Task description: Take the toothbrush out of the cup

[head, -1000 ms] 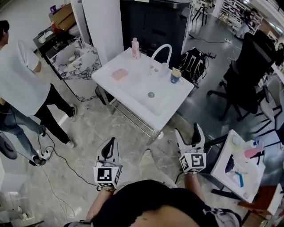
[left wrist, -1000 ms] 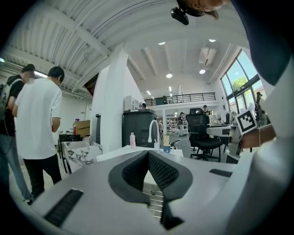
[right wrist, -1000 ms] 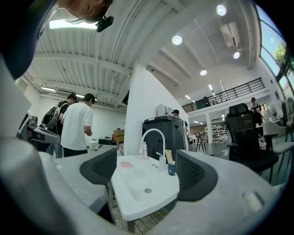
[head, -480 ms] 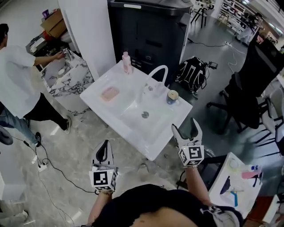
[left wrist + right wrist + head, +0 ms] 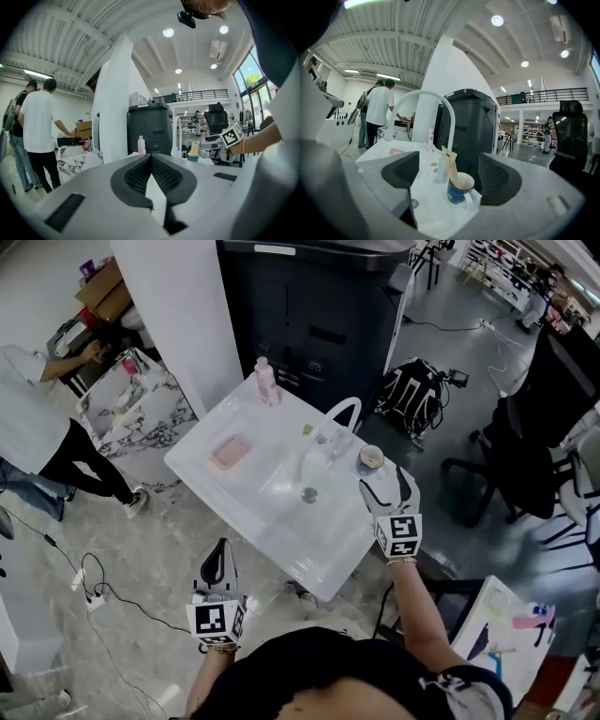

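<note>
Status: nothing extracted yet, I'm at the approach stage.

Left gripper (image 5: 151, 158): low and near my body, off the near-left edge of the washbasin (image 5: 323, 570). Jaws pressed together, nothing between them. Idle.

Right gripper (image 5: 389, 491): further out, over the basin's right side, just short of the cup (image 5: 457, 191). Jaws spread wide with nothing held. In the right gripper view the cup sits roughly centred in the gap between them, but beyond the tips, not yet inside.

Cup: blue mug on the right rim of the basin, handle toward me. The toothbrush (image 5: 450, 165) stands in it, leaning left against the rim. It's pale and paper-coloured and may be in a wrapper, I can't confirm.

Beyond the cup is the white arched faucet (image 5: 442, 100). Further left, a pink soap dish (image 5: 231, 453). At the far-left corner, a pink bottle (image 5: 266, 381). A dark cabinet (image 5: 319, 306) stands behind the lot.

My read on what's left is everything that counts:
- bring the right jaws in around the upper part of the toothbrush
- pinch it
- lift it clear without tipping the mug

Clearance to the faucet looks tight on the far side.
</note>
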The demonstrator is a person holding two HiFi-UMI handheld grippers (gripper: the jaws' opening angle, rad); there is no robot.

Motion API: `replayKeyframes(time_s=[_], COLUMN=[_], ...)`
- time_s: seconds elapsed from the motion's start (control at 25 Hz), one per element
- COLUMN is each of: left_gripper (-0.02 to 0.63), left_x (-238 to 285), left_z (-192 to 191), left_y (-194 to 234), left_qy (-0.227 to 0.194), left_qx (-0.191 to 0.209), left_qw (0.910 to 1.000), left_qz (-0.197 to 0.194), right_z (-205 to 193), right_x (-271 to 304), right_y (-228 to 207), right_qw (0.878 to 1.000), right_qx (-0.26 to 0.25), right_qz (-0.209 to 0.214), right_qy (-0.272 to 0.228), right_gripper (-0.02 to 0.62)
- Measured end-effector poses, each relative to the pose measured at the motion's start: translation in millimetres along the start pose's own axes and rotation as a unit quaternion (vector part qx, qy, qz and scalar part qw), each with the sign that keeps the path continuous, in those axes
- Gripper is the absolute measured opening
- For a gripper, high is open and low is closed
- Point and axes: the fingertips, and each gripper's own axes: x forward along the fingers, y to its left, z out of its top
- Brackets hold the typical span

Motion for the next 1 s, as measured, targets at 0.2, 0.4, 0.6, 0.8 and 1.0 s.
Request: replayKeyframes(time_s=[0.2, 0.4, 0.6, 0.8, 1.0], left_gripper=[0.002, 0.002, 0.002, 0.002, 0.002], left_x=[28.1, 38.7, 43.9, 51.3, 52.1], left_z=[23.7, 12.3, 1.8, 5.2, 3.9], left_y=[12.5, 23.3, 39.2, 46.0, 46.5], left_qy=[-0.016, 0.003, 0.014, 0.008, 0.008], left_qx=[0.017, 0.009, 0.0, -0.003, -0.006], left_qw=[0.9997, 0.9999, 0.9999, 0.9999, 0.9999], left_qz=[-0.006, -0.002, 0.008, 0.012, 0.012], right_z=[-28.3, -58.2, -68.4, -63.6, -46.7], right_x=[51.2, 81.9, 92.2, 100.7, 95.6], right_y=[-5.9, -14.9, -20.5, -28.3, -32.4], right_qw=[0.999, 0.996, 0.994, 0.994, 0.995], right_qx=[0.012, 0.005, -0.002, -0.02, -0.016], right_qz=[0.013, 0.007, -0.002, -0.01, -0.011], right_qy=[0.047, 0.092, 0.105, 0.11, 0.094], right_gripper=[0.38, 0.348, 0.083, 0.038, 0.032])
